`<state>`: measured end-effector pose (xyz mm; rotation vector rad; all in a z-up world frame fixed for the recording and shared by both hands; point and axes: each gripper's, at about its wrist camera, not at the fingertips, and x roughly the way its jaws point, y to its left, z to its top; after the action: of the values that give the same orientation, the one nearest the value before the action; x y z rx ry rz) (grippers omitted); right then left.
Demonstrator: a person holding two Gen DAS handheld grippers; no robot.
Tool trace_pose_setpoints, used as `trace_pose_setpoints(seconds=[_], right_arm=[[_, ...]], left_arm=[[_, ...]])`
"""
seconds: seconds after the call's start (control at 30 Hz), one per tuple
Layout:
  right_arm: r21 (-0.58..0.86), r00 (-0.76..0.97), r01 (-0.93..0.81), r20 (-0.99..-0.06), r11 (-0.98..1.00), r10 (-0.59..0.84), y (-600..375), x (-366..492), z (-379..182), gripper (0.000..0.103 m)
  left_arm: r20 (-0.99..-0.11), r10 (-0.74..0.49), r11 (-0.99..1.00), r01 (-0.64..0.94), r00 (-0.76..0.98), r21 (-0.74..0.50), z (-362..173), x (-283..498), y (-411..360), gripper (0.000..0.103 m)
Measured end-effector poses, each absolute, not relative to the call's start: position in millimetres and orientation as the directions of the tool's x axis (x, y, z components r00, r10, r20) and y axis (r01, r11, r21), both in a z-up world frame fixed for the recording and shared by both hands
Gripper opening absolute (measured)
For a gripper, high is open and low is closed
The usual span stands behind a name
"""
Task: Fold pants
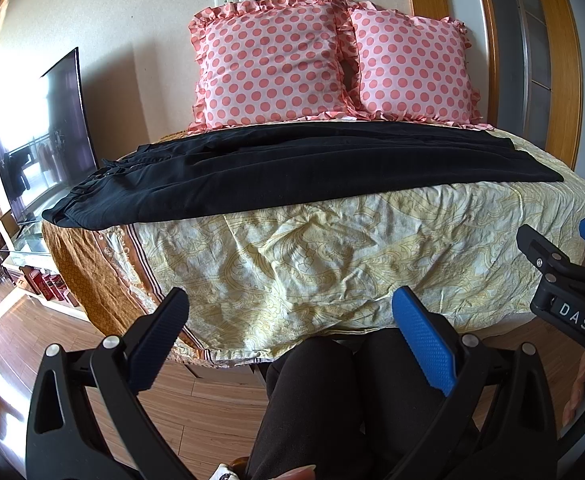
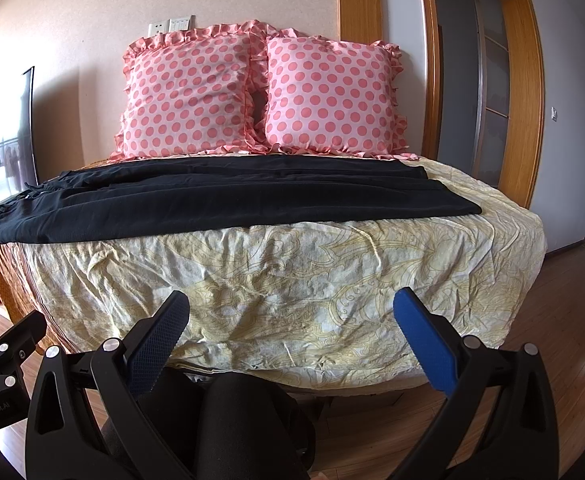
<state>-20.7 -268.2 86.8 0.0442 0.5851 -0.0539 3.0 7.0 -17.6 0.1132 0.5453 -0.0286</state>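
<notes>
Black pants (image 1: 284,172) (image 2: 220,200) lie flat across the bed, waistband at the left, leg ends at the right, just in front of the pillows. My left gripper (image 1: 290,300) is open and empty, held back from the bed's near edge above the person's knees (image 1: 332,392). My right gripper (image 2: 292,302) is likewise open with nothing between its blue-padded fingers, well short of the pants. In the left wrist view the right gripper (image 1: 564,264) shows at the right edge. The left gripper's body (image 2: 4,360) shows at the left edge of the right wrist view.
The bed carries a wrinkled cream patterned sheet (image 1: 332,256) (image 2: 292,280). Two pink polka-dot pillows (image 1: 332,64) (image 2: 260,96) lean on the wall. A dark television (image 1: 48,136) stands left on a low cabinet. A wooden doorway (image 2: 512,92) is on the right, wood floor (image 2: 564,300) around.
</notes>
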Motion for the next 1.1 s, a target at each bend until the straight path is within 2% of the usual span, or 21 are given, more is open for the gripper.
trace_pose_setpoints(seconds=[1.1], right_arm=[[0.029,0.83,0.063,-0.556,0.998,-0.036,-269.4,-19.9,85.4,0.102]], left_arm=[[-0.52,0.008,0.994,0.05,0.854,0.097,-18.8,3.2,9.3,0.101]])
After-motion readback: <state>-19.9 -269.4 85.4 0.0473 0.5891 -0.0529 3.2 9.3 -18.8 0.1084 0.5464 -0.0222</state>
